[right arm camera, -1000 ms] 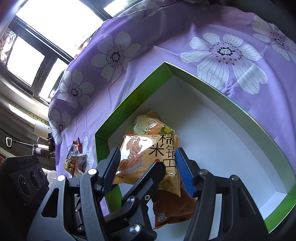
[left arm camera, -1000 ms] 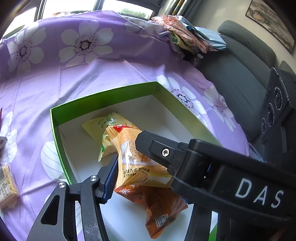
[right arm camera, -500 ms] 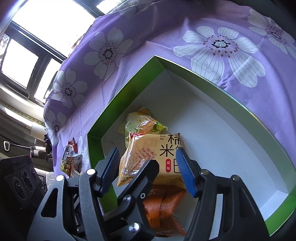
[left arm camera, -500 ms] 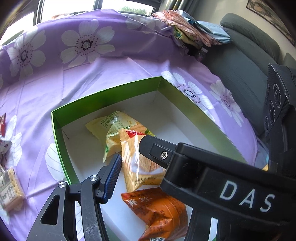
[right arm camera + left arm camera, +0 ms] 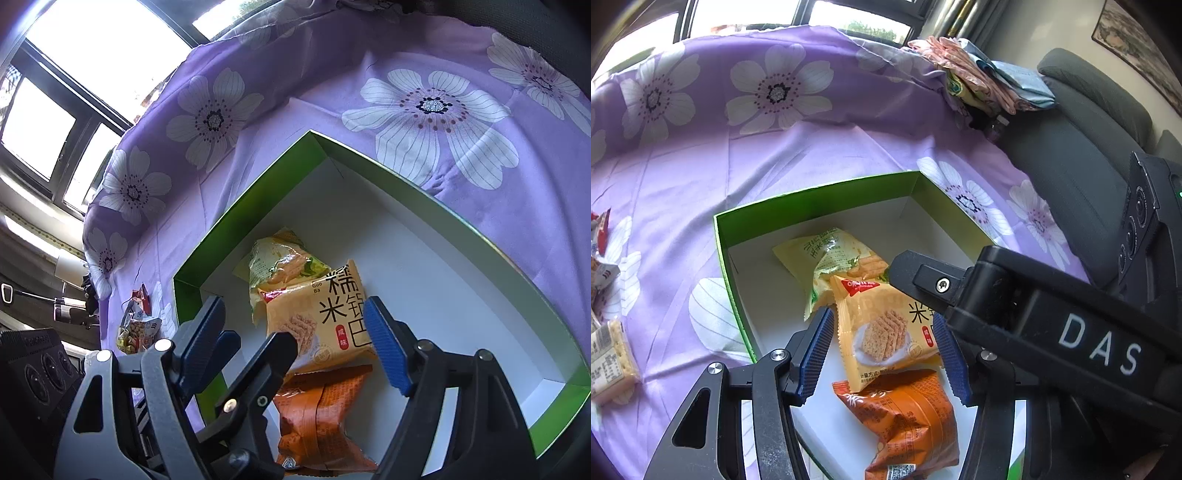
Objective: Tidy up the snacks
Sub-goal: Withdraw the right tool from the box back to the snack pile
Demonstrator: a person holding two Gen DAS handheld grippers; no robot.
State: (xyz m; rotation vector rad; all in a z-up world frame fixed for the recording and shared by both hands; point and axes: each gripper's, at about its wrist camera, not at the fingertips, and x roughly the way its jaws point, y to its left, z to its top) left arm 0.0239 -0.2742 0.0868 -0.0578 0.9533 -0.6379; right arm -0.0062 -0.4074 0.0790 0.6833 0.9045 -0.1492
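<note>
Far out to the left of the left gripper (image 5: 884,354), loose snack packets (image 5: 607,332) lie on the purple flowered cloth (image 5: 701,166) — well outside the green box (image 5: 812,190). Now the left gripper itself: its blue pads (image 5: 816,354) stand apart with nothing pressed between them, so it's released, hovering above the box. Directly below and between its fingers lies the yellow rice-cracker packet (image 5: 886,332), flat on the white box floor. Just ahead of the fingertips lies a pale green-and-yellow packet (image 5: 827,258), its near end tucked under the yellow one. Nearer the gripper's base sits an orange packet (image 5: 905,417), partly under the yellow packet's near edge.

Over to the right gripper (image 5: 295,339) — its jaws are opening, spreading wide, and the yellow packet lies below the gap between them, touched by neither pad. One of its black fingers crosses in front of the left gripper's view. From the right wrist camera, the left gripper's dark finger (image 5: 266,362) juts in between the right one's blue pads (image 5: 388,350). Beyond the right gripper's right finger, the rest of the box floor is bare white. Further right stands a grey sofa (image 5: 1082,155).
</note>
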